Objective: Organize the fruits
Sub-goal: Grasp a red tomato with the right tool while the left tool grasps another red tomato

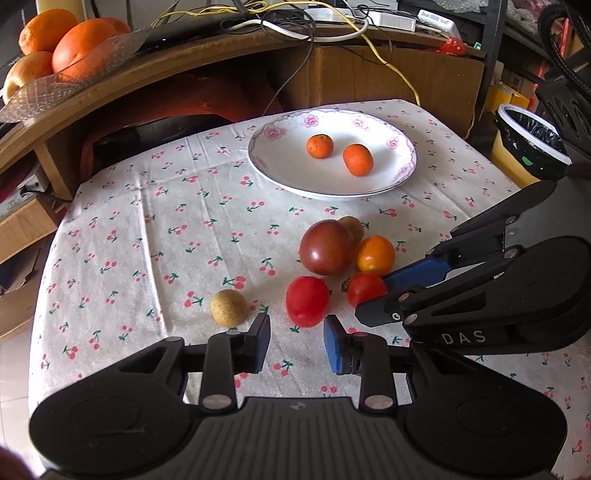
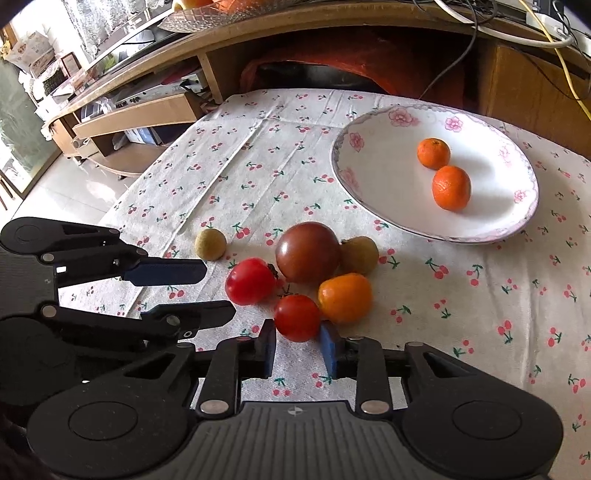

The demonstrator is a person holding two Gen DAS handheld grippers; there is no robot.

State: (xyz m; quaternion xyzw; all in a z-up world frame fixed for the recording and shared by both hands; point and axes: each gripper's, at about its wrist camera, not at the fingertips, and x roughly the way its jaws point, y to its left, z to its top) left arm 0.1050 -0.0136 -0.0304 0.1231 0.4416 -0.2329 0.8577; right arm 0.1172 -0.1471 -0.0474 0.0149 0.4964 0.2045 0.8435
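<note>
A white flowered plate (image 1: 280, 173) (image 2: 373, 184) at the back of the table holds two small oranges (image 1: 320, 146) (image 2: 451, 187). In front of it lie a dark tomato (image 1: 327, 246) (image 2: 307, 252), an orange tomato (image 1: 375, 255) (image 2: 345, 297), a red tomato (image 1: 307, 301) (image 2: 251, 280), a small red tomato (image 1: 365, 289) (image 2: 297, 317) and two tan longans (image 1: 228, 307) (image 2: 210, 243). My left gripper (image 1: 297, 341) (image 2: 218, 290) is open, just short of the red tomato. My right gripper (image 2: 298, 345) (image 1: 373, 295) is open, its tips on either side of the small red tomato.
The table wears a cherry-print cloth (image 1: 166, 229). A glass bowl of large oranges (image 1: 74, 48) sits on the wooden desk behind, with cables (image 1: 295, 26) trailing over it. A bin with a black liner (image 1: 532, 144) stands at the table's right edge.
</note>
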